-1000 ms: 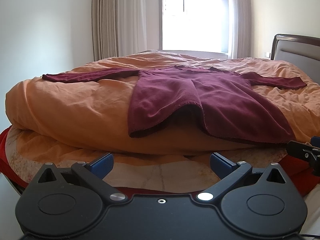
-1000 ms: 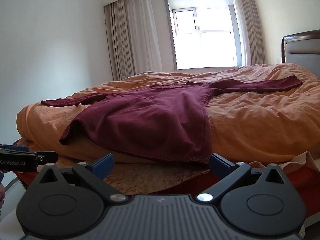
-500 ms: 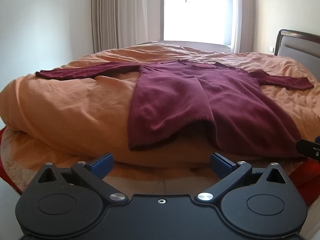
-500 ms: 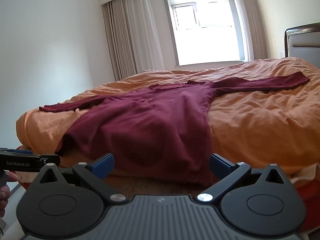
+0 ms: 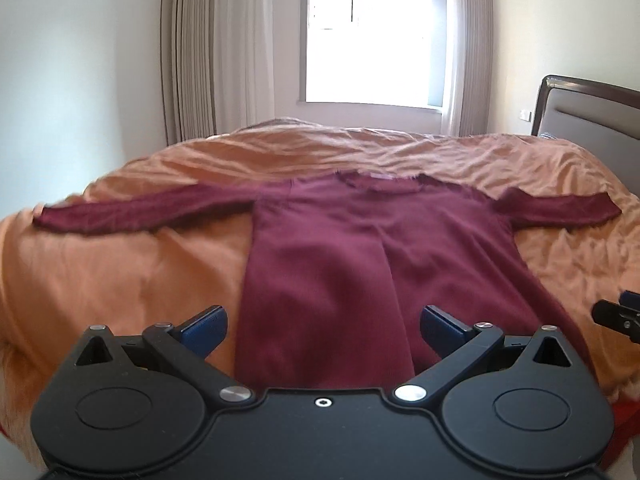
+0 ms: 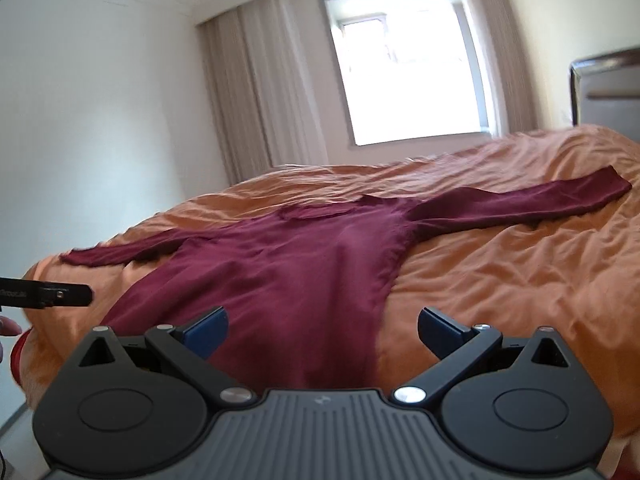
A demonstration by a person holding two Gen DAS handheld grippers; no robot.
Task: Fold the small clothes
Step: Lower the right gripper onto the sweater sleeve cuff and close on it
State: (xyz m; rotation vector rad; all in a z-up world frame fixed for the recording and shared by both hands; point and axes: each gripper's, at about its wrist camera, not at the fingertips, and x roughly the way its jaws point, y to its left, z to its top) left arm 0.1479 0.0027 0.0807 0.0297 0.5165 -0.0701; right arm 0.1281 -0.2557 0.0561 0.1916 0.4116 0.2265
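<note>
Maroon long-sleeved top point(image 5: 360, 248) is spread flat on an orange duvet point(image 5: 120, 272) that covers a bed, neckline toward the far side and hem toward the near edge. Both sleeves are stretched straight out, one to the left point(image 5: 132, 212) and one to the right point(image 5: 560, 210), each lying fully on the duvet. The hem hangs over the rounded near edge of the bed, where it is hidden behind the gripper bodies.

The left gripper point(image 5: 323, 326) is held just in front of that near edge with its jaws spread wide and nothing between them; the blue fingertips point(image 5: 204, 326) frame the left half of the hem. The right gripper point(image 6: 322, 326) is likewise wide open and empty, placed before the right half of the hem. In the right wrist view the top point(image 6: 288, 264) is seen at a slant, and a black part of the left gripper point(image 6: 52, 294) juts in at the left edge, with a little of a hand point(image 6: 8, 326) below it.

Bare duvet lies on both sides of the top and beyond the neckline, wrinkled but free of other things. A headboard point(image 5: 592, 108) bounds the bed at the far right. A bright window point(image 5: 372, 40) with curtains point(image 5: 216, 52) is seen on the far wall. A strip of red cloth point(image 6: 18, 354) shows under the duvet at the near left. No containers are seen.
</note>
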